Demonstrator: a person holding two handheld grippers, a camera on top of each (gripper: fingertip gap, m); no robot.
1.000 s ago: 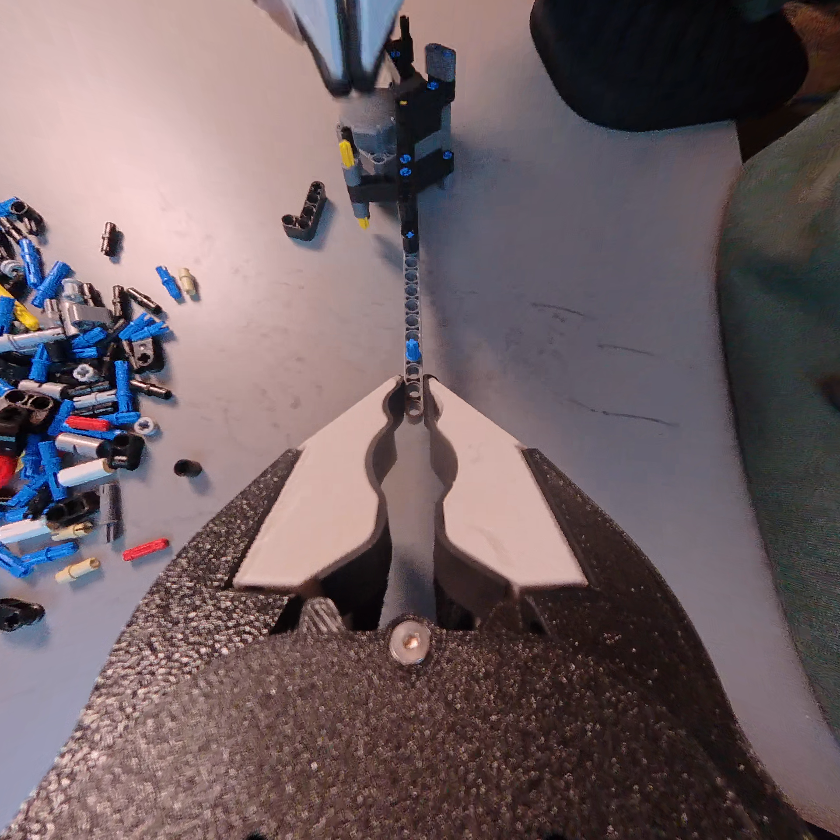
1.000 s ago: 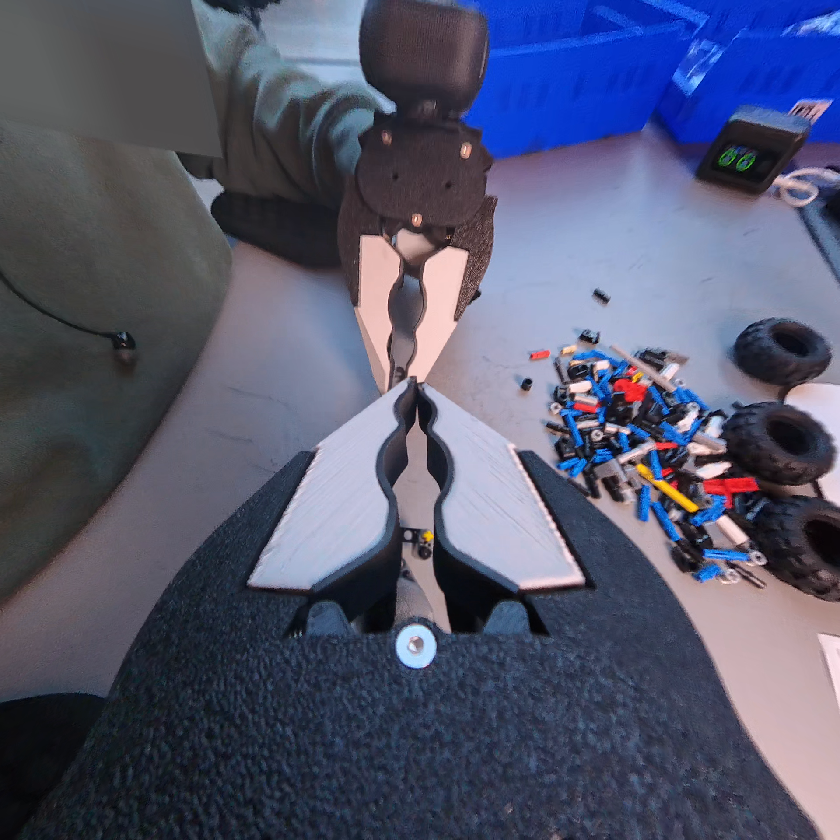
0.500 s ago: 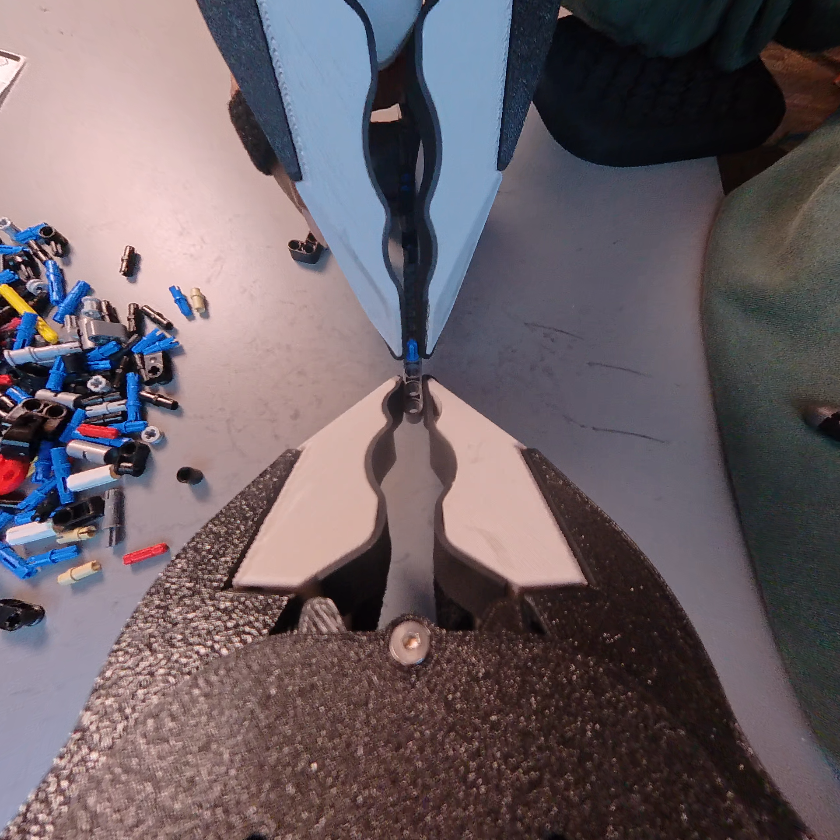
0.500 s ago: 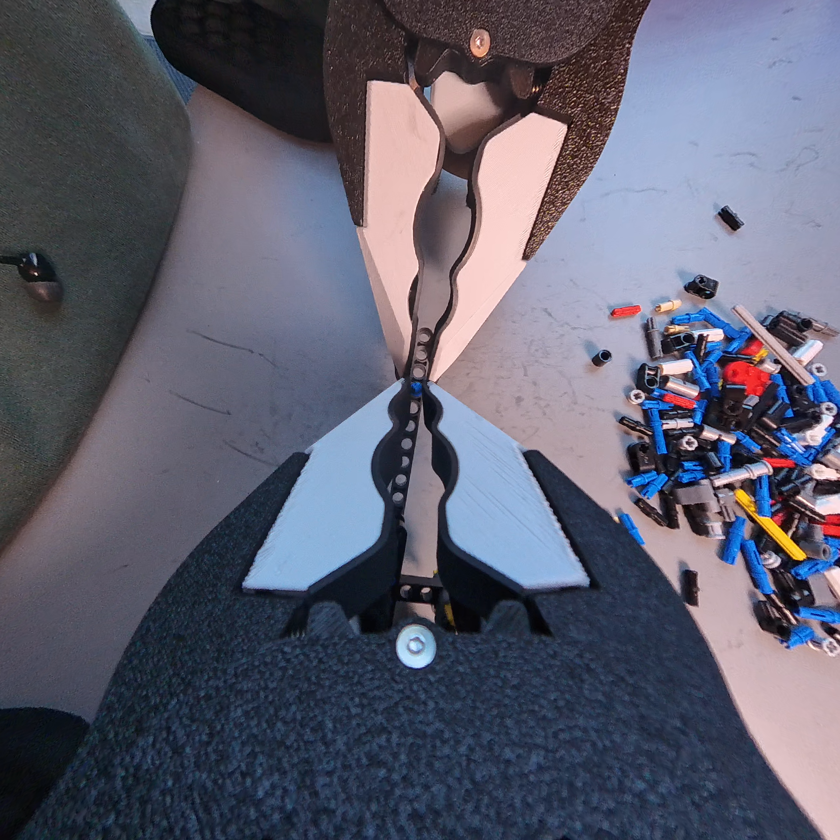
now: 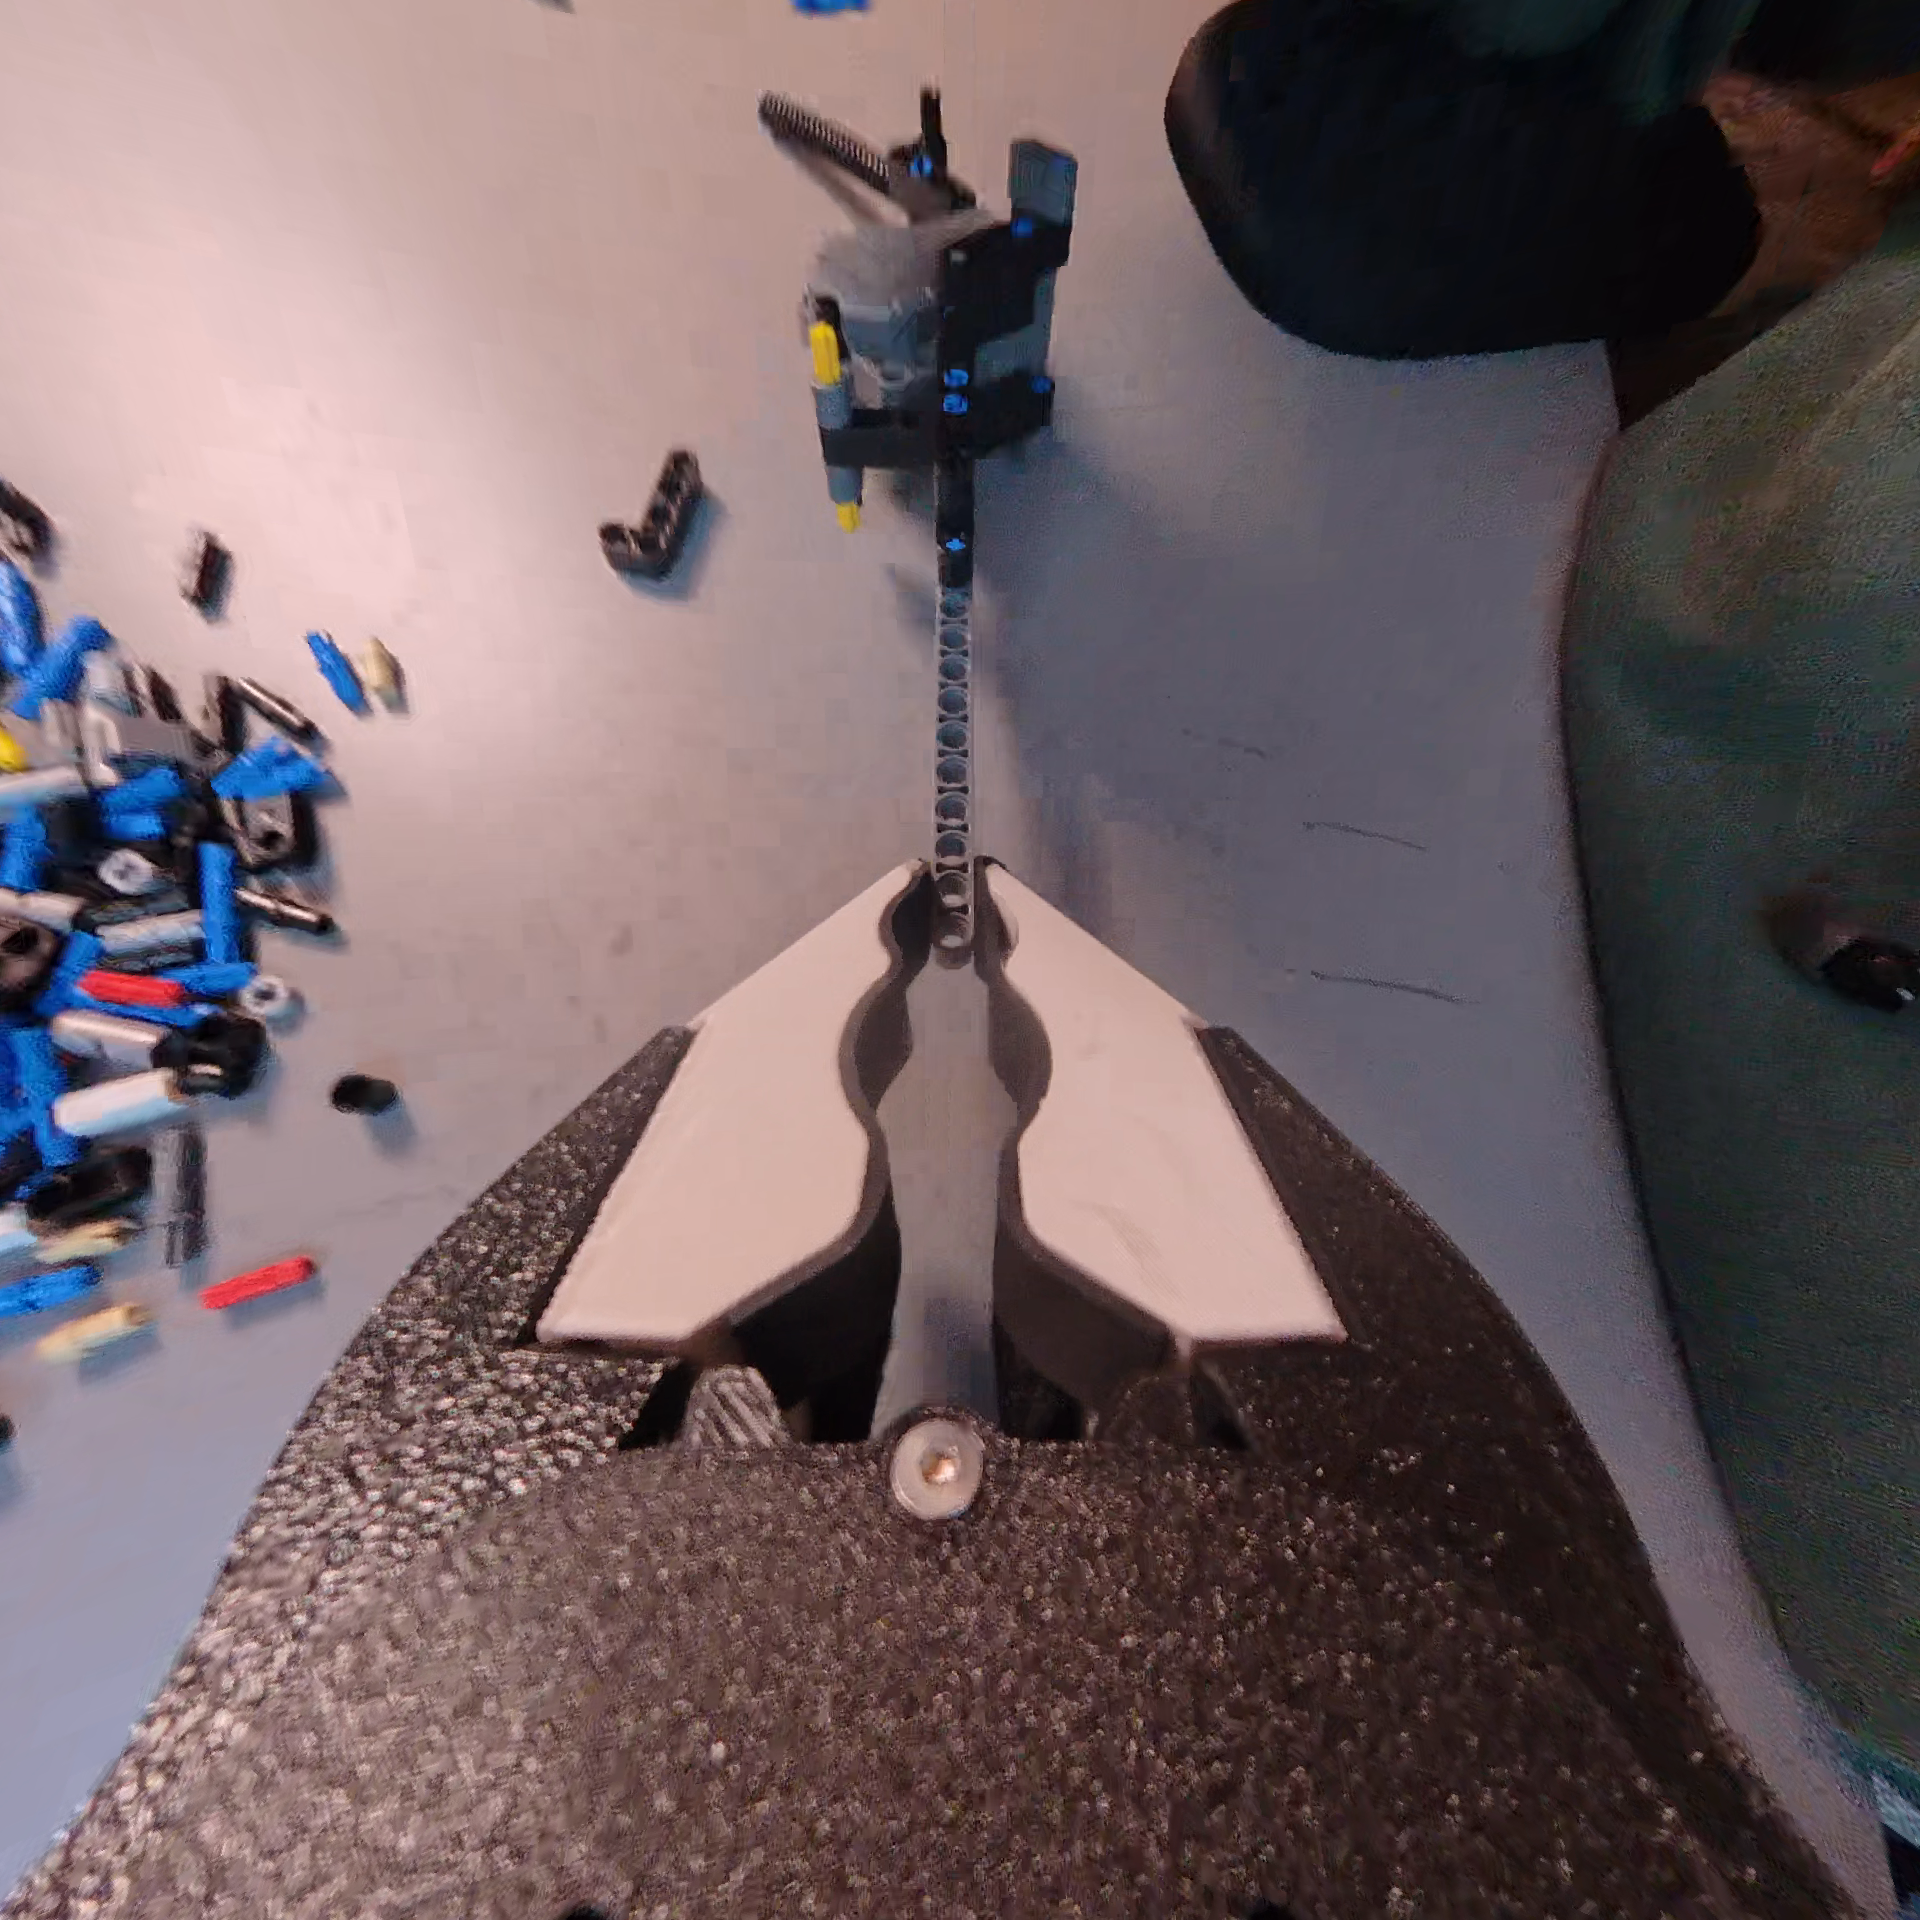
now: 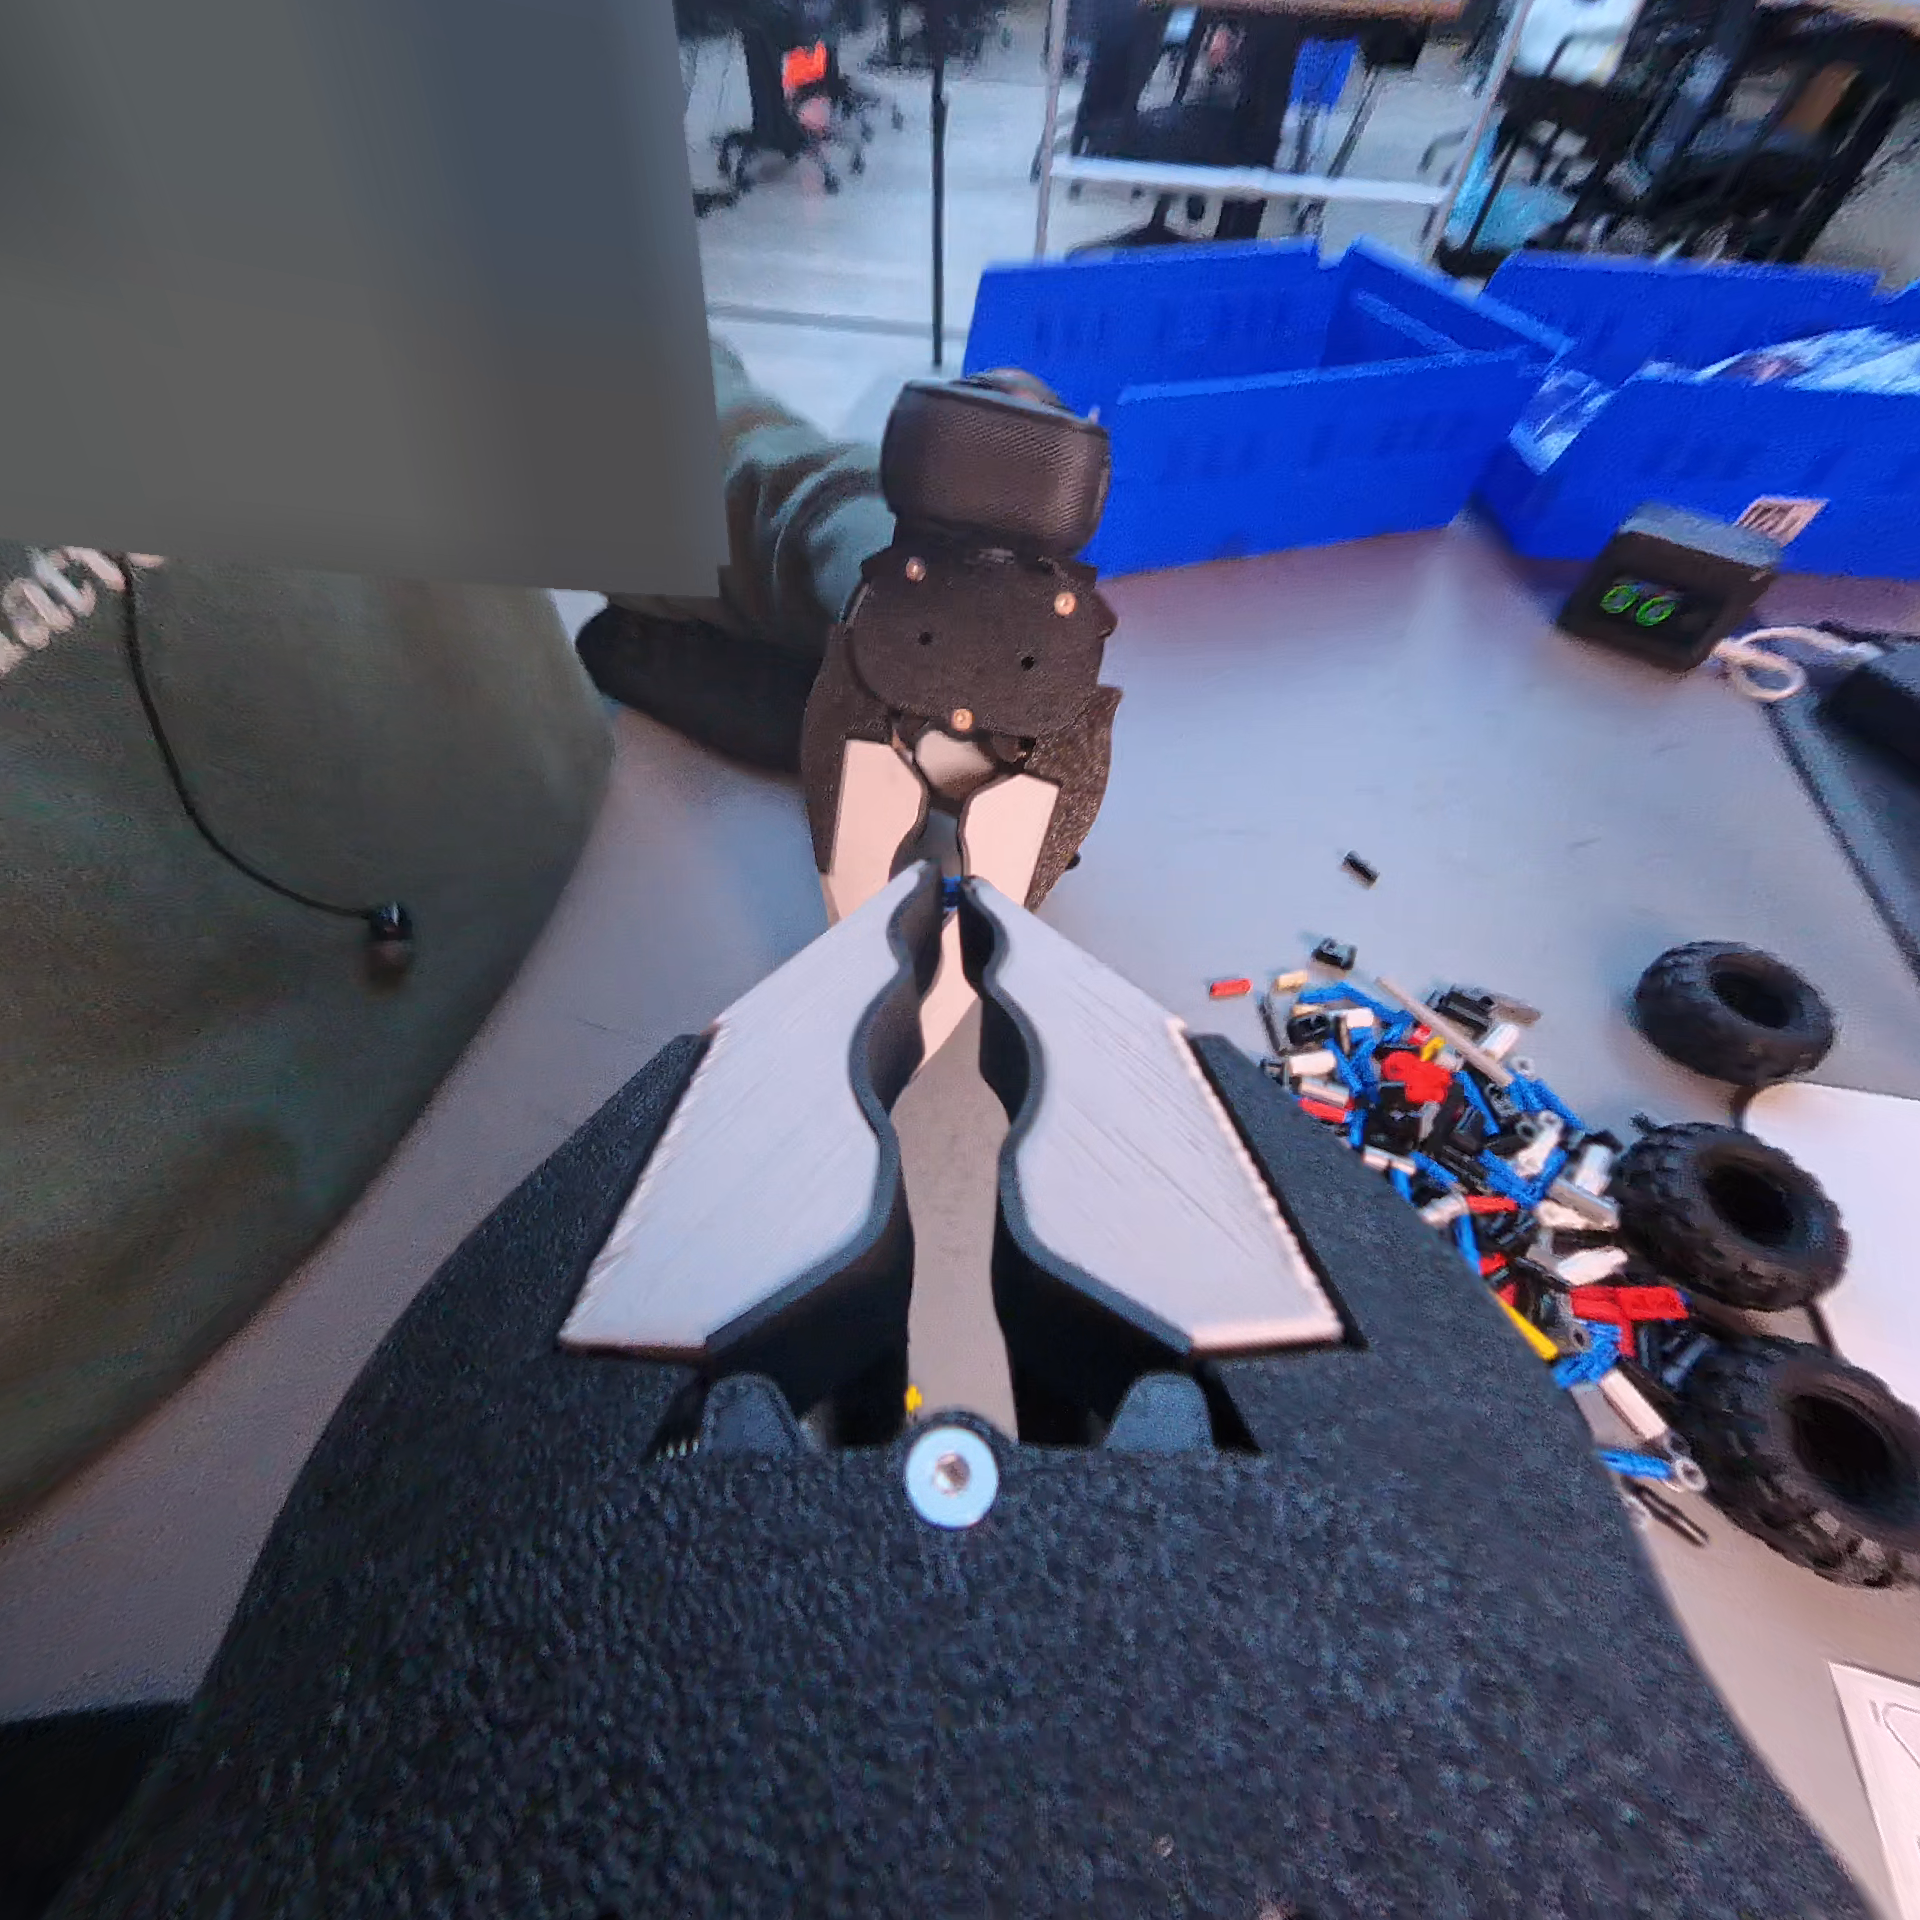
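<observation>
Here the left claw [image 5: 954,896] is clamped on one long grey beam [image 5: 952,727]; the right claw [image 6: 948,902] pinches one blue pin [image 6: 950,889]; three tyres [image 6: 1733,1008] lie on the worktop [image 6: 1351,727].

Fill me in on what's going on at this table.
A person works a handheld gripper in each hand. The left gripper is shut on the near end of a long grey holed beam carrying a small grey-and-black brick assembly. The right gripper pinches a small blue pin. A pile of loose pieces and black tyres lie on the grey table.
</observation>
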